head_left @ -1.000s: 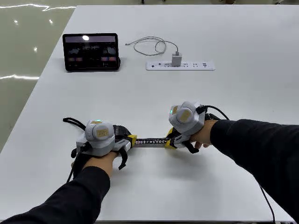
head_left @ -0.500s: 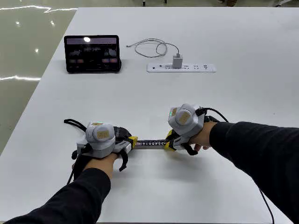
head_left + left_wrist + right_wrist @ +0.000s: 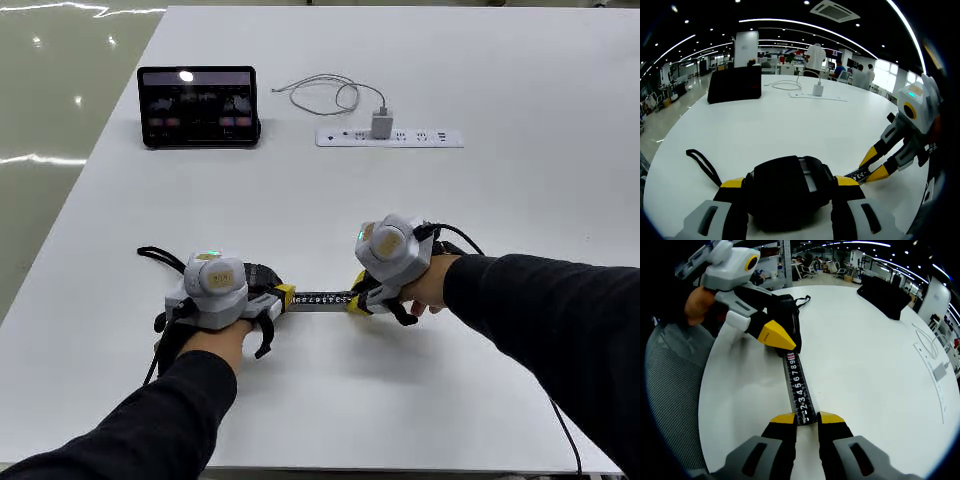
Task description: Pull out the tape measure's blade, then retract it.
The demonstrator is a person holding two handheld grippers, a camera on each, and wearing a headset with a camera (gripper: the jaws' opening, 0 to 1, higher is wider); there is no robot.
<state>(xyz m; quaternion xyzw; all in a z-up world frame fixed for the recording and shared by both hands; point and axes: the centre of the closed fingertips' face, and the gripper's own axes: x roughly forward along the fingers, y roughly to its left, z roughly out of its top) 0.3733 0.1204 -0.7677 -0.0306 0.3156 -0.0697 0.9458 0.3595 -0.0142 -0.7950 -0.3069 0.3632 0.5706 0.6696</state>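
— Where's the tape measure case (image 3: 788, 312)?

— On the white table (image 3: 480, 200), well apart from the power strip (image 3: 390, 138), on the person's side of it and to its left. The left gripper (image 3: 790, 184) is clenched around it, a yellow tip on either flank.

— And the blade (image 3: 799, 385)?

— A short stretch is out, lying flat on the table and running from the case toward the side below the strip. The right gripper (image 3: 807, 419) has its tips pinched on the blade's free end.

— What else is around?

— A white charger (image 3: 381, 124) is plugged into the strip, and its cable (image 3: 320, 95) loops just beyond, to the strip's left. A dark tablet (image 3: 197, 106) stands propped further left of the strip, well apart from it. The case's black strap (image 3: 702, 165) lies loose on the table, on the side of the case away from the strip.

— Anything crossing the blade?

— Only the two grippers at its ends. The strip, charger and tablet all sit well beyond it.
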